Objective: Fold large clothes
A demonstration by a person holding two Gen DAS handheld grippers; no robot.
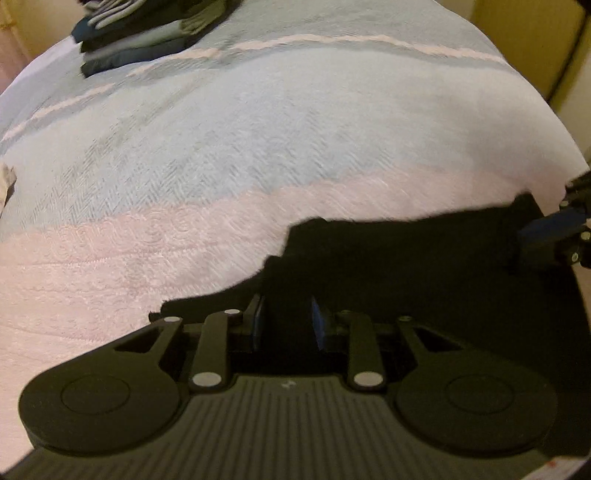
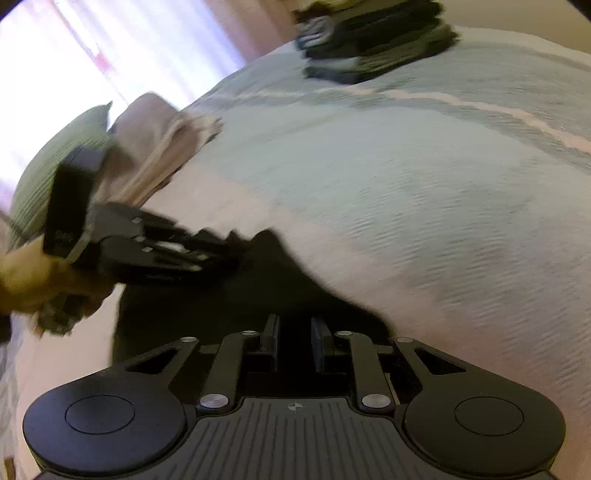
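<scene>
a black garment (image 1: 424, 266) lies at the near edge of the bed (image 1: 258, 155), so dark that its folds cannot be read, with the left gripper (image 1: 286, 319) and right gripper (image 2: 294, 338) each clenched on its cloth, and a blurred stack (image 2: 376, 44) of clothes far behind.

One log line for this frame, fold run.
stage: mid-fold | left gripper: gripping black garment | right gripper: gripping same garment | surface: bedspread | folded stack: far end
</scene>
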